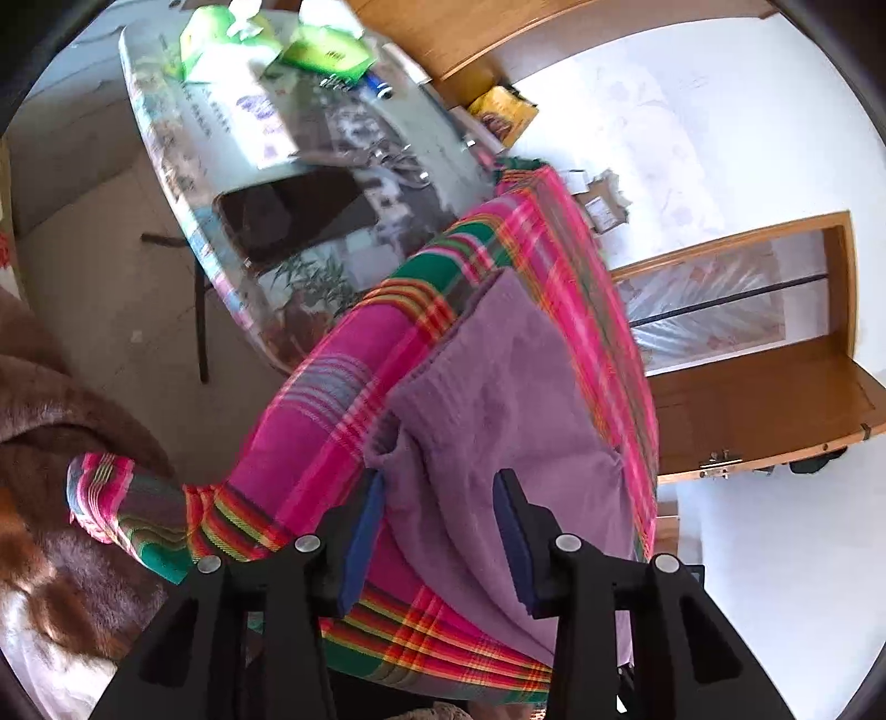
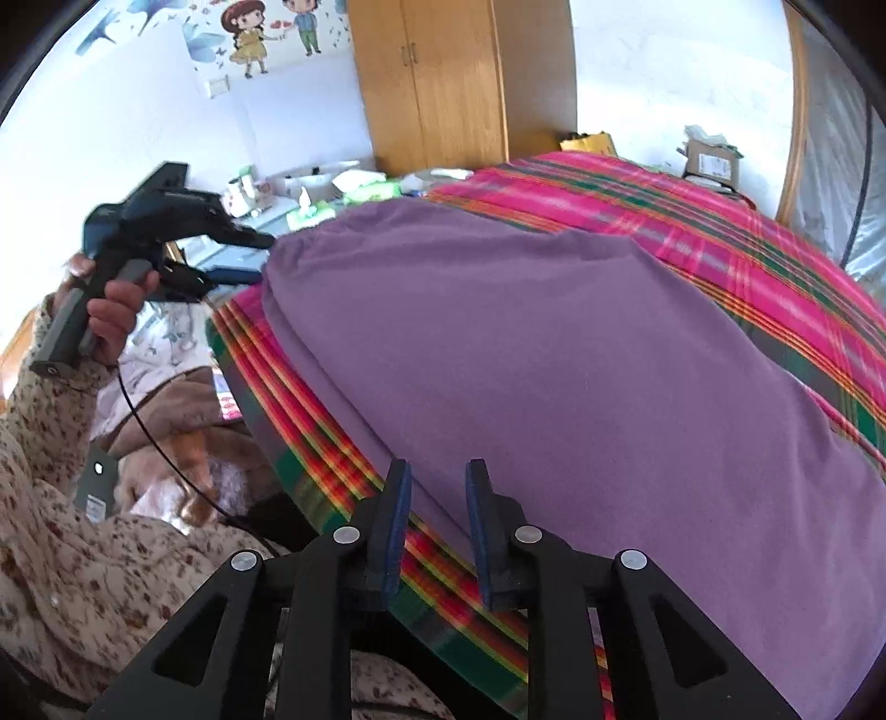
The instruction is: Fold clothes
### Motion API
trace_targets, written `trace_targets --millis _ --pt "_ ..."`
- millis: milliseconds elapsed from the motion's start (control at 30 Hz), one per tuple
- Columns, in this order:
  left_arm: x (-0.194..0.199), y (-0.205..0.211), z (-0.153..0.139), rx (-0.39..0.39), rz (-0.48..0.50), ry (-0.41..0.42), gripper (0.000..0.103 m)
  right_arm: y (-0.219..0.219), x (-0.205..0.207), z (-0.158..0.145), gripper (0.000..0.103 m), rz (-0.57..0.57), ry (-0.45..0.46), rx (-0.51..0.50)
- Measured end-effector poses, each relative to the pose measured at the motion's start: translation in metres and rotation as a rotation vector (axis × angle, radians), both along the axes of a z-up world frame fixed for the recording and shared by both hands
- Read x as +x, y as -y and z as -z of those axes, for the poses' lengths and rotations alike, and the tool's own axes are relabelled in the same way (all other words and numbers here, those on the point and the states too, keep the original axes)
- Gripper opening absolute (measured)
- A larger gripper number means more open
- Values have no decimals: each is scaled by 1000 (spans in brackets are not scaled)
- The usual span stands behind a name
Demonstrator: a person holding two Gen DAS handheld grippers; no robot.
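Cartoon wall sticker (image 2: 271,33) shows only from right wrist; glass table (image 1: 183,183) only from left.

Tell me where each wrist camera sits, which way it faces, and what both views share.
Left wrist: on the left gripper, looking down over the purple garment toward a cluttered table.
Right wrist: on the right gripper, at the garment's near edge; the left hand and sleeve show.
Shared: garment, plaid sheet.

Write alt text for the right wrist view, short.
A purple garment lies spread over a pink plaid bedsheet, its near edge just beyond the open right gripper, which holds nothing. At left, a hand in a floral sleeve holds the left gripper beside the garment's far corner.
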State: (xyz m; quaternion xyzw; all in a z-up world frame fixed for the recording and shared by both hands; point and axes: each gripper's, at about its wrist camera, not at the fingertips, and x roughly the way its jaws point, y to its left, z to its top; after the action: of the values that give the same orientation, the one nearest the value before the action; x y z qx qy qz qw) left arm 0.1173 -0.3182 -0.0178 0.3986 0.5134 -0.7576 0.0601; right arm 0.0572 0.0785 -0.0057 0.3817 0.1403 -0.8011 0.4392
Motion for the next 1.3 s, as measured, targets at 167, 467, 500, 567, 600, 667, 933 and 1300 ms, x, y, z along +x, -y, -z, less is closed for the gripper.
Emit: trace_targets --millis 167,467,500,567,600,667,933,1300 --pt "11 5 11 93 -49 -33 41 14 -3 -1 21 -9 13 -47" --pt "19 3 14 74 -90 -63 31 43 -8 13 26 -18 46 -43" --pt "19 2 14 57 -93 -58 30 44 -8 14 26 -17 50 -50" --pt "17 -1 10 -7 -81 -47 26 45 -8 15 26 -21 61 -59" --pt "16 -3 8 -37 -76 -39 24 45 -8 16 26 -22 65 -58" --pt "15 -7 5 -90 -64 -31 22 45 -8 17 26 -16 67 -59" --pt "22 -10 7 -95 -48 -59 22 42 -13 18 26 -1 97 -99" --pt "3 -22 -5 -245 -31 23 22 33 -15 21 26 19 139 -158"
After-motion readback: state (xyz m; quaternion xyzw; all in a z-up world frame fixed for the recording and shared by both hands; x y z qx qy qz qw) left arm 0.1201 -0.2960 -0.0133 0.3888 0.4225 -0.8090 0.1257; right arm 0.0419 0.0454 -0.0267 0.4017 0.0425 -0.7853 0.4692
